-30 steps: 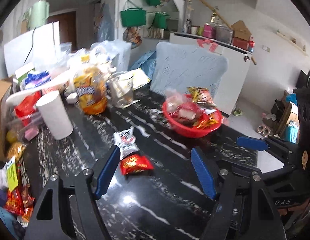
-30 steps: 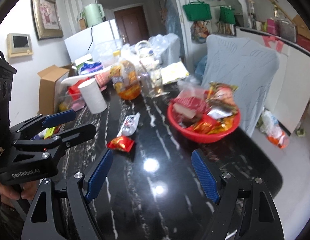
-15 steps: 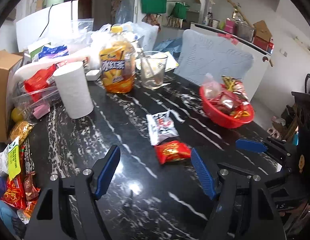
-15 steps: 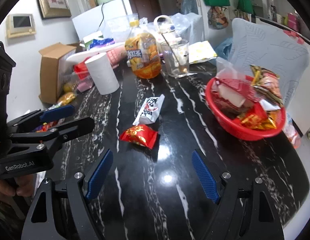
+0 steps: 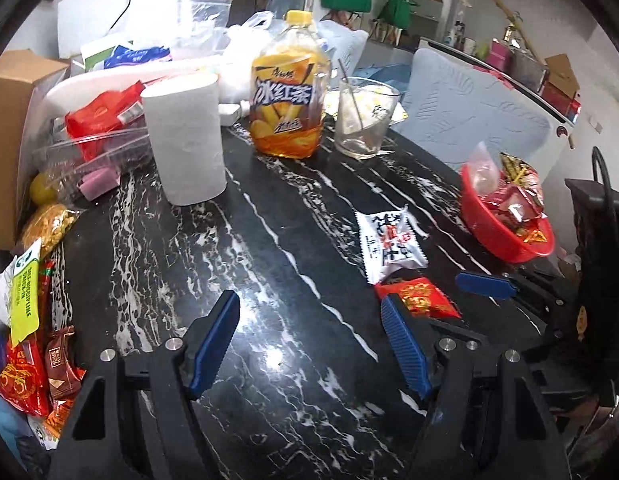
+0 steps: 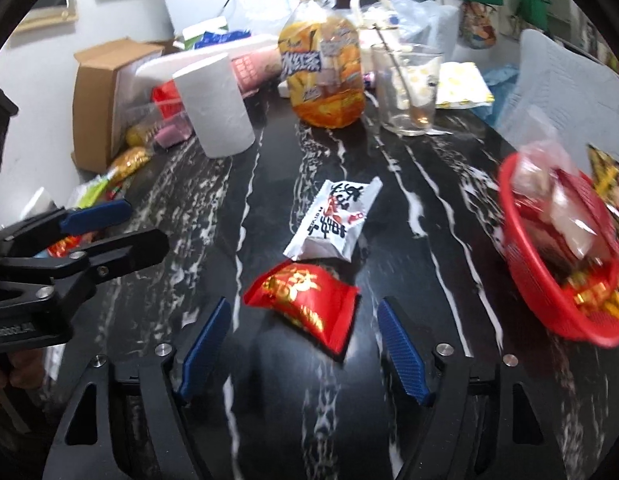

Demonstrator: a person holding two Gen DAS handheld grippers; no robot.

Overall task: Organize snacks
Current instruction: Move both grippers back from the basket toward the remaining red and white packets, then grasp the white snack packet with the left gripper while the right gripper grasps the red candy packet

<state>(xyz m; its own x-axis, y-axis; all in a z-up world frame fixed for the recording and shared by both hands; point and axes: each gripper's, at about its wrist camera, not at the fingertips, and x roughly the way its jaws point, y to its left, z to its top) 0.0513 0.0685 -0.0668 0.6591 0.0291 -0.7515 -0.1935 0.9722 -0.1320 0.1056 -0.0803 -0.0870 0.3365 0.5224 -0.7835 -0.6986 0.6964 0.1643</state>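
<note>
A red snack packet [image 6: 305,304] lies on the black marble table [image 6: 409,208], just ahead of my open right gripper [image 6: 303,344] and between its fingers. A white snack packet [image 6: 333,220] lies just beyond it. Both show in the left wrist view, the red one [image 5: 419,298] by the right finger of my open left gripper [image 5: 309,340], the white one [image 5: 391,246] further out. A red basket [image 6: 549,300] full of snacks sits at the right, and it also shows in the left wrist view [image 5: 493,232]. The left gripper is empty over bare table.
A paper roll [image 5: 185,140], an iced tea bottle [image 5: 287,92] and a glass with a spoon [image 5: 361,118] stand at the back. Loose snack packets [image 5: 33,352] pile at the left edge, by a cardboard box [image 5: 9,120]. A chair [image 5: 469,120] stands behind the table.
Both grippers have moved forward and lower over the table. The red packet now lies between the right gripper's fingers. The left gripper has swung left, so the packets sit at its right.
</note>
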